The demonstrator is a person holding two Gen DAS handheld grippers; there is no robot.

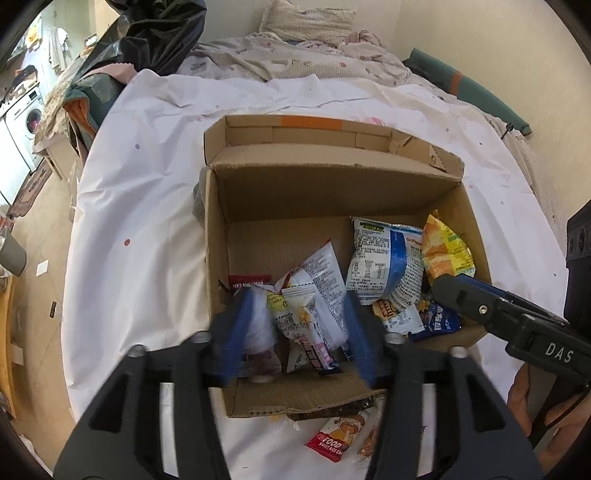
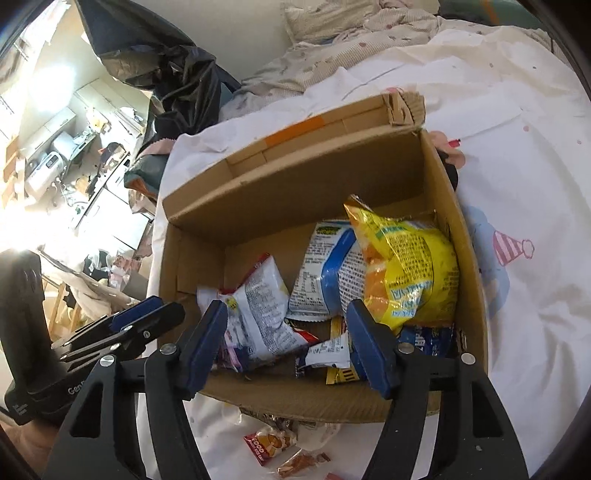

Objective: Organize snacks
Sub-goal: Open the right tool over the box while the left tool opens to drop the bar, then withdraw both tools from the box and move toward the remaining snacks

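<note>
An open cardboard box [image 1: 332, 192] stands on a white sheet and holds several snack packets. Inside lie a yellow bag [image 2: 406, 273] at the right, a white and blue bag [image 2: 328, 273] beside it, and a white packet [image 2: 258, 306] at the left. My left gripper [image 1: 297, 339] hangs over the box's near left corner, open, with white packets [image 1: 306, 321] loose between its blurred blue fingers. Over the near edge my right gripper [image 2: 286, 347] stands open above small packets. A red rice cake packet [image 1: 336, 439] lies outside, in front of the box.
The sheet [image 1: 147, 221] covers a bed with a crumpled blanket [image 1: 295, 59] and pillow at the back. A black plastic bag [image 1: 162, 33] rises at the back left. The bed's left edge drops to the floor [image 1: 33, 236]. More small wrappers [image 2: 303, 461] lie before the box.
</note>
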